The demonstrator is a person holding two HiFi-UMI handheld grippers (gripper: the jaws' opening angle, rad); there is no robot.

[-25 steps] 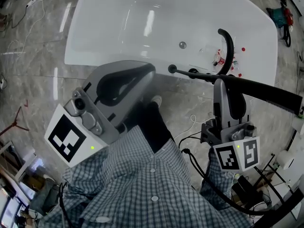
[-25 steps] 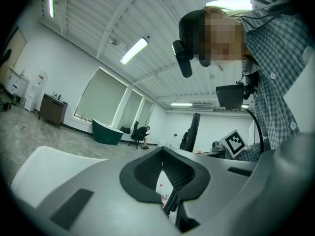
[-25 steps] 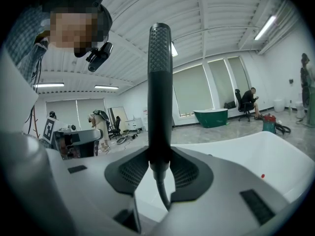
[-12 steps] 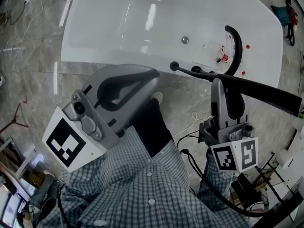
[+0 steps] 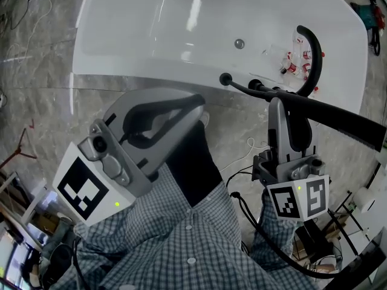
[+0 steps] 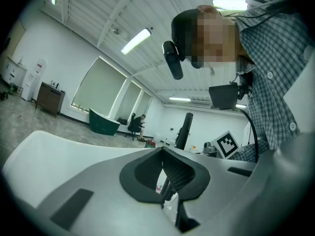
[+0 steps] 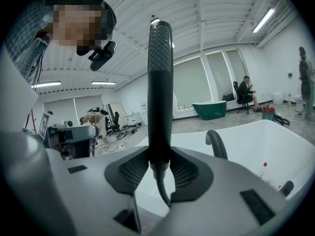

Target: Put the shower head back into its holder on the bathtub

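White bathtub (image 5: 181,35) lies ahead. A black shower head (image 7: 160,82) is clamped in the right tongs (image 7: 160,170), held just outside the near rim by the curved faucet (image 5: 311,53). The left tongs (image 6: 165,181) are nearly closed and empty. This looks like the approach; next, align the head and lower it into its holder.

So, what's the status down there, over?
Right gripper shut on slim black shower head; left gripper jaws together, empty. Head's tip at white bathtub rim, not docked. Curved black faucet close by.
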